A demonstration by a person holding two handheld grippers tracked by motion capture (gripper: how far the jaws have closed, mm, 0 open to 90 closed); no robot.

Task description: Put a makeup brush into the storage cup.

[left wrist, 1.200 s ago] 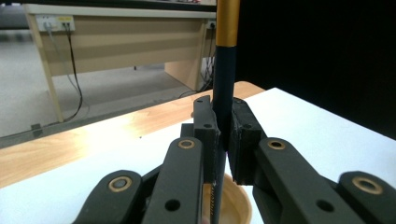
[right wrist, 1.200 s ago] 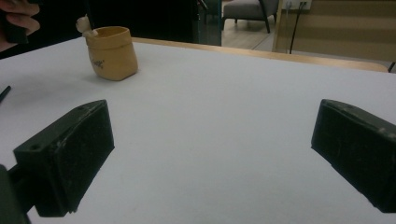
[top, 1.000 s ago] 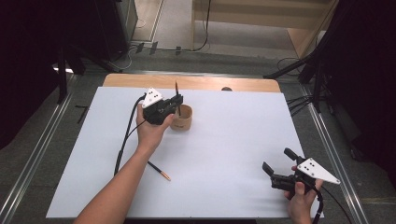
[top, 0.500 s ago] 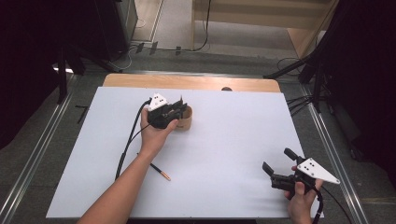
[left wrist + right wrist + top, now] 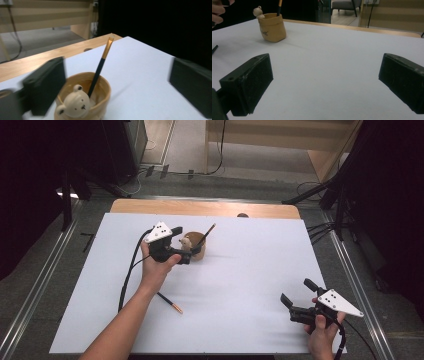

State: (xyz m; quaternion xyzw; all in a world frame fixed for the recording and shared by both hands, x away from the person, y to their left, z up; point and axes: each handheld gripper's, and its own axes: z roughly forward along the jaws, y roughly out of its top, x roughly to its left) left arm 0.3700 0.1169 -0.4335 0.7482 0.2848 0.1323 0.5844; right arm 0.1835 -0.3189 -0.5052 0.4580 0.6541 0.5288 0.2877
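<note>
A tan cup with a small bear figure on its rim stands on the white table. A dark pencil with an orange end leans in it, free of any grip. My left gripper sits just left of the cup. Its jaws have just been opening and now stand open. In the left gripper view the cup and pencil lie ahead between the wide jaws, untouched. My right gripper rests open and empty near the front right.
A second dark pencil lies on the table by the left forearm, and its tip also appears in the right gripper view. A wooden strip borders the far edge. Metal rails run along both sides.
The left gripper held the pencil upright over the cup. It has let go and drawn back to the left. The pencil now leans in the cup. The right gripper has not moved.
</note>
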